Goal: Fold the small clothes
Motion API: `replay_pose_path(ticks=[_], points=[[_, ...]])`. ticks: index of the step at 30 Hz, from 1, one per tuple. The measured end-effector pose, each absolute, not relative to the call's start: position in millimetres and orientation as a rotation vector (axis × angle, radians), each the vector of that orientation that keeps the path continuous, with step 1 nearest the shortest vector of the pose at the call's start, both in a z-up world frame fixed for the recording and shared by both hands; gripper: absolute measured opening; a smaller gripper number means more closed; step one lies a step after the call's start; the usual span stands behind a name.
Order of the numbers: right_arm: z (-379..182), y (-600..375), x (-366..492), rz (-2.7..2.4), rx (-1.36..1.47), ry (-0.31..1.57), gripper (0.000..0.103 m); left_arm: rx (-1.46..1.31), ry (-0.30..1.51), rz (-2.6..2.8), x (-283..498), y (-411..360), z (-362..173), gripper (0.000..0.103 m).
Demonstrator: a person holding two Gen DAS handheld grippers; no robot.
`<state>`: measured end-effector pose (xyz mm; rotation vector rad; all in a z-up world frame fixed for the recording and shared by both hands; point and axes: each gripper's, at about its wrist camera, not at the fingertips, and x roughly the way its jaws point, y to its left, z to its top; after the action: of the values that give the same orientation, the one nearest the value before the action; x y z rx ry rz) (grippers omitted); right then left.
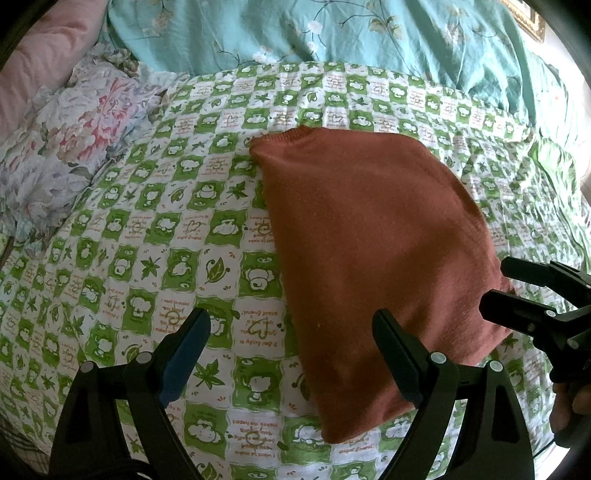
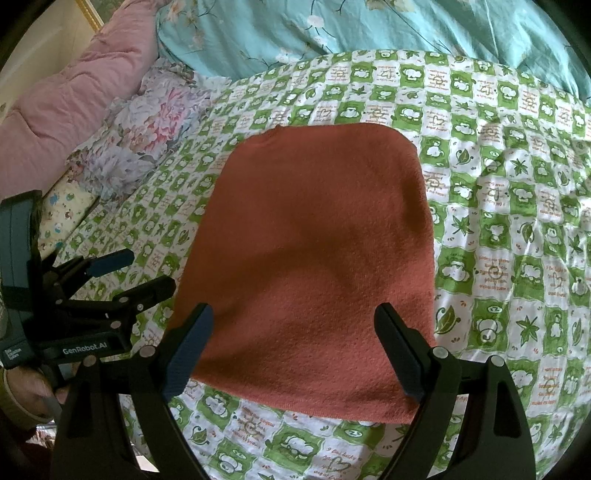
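Observation:
A rust-orange knit garment (image 1: 373, 251) lies flat and folded into a rounded rectangle on the green-and-white checked bedspread (image 1: 155, 236). It fills the middle of the right wrist view (image 2: 314, 266). My left gripper (image 1: 291, 354) is open and empty, hovering over the garment's near left edge. My right gripper (image 2: 295, 350) is open and empty above the garment's near edge. In the left wrist view the right gripper (image 1: 498, 291) shows at the garment's right side. In the right wrist view the left gripper (image 2: 144, 273) shows at the garment's left side.
A floral pillow (image 1: 66, 147) and a pink quilt (image 1: 48, 62) lie at the far left. A teal floral duvet (image 1: 332, 33) is bunched along the far side of the bed. The bedspread (image 2: 517, 229) stretches to the right.

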<state>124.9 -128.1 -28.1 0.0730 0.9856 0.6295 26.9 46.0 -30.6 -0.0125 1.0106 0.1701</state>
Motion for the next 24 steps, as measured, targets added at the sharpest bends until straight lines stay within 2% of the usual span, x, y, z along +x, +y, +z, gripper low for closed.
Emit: replay_pose_path(ticks=[24], points=[[-27.5,-130.0,128.6,0.632,0.074,0.988,0.089,-0.012,1.018,0.15,33.1,49.9,-30.7,0.09]])
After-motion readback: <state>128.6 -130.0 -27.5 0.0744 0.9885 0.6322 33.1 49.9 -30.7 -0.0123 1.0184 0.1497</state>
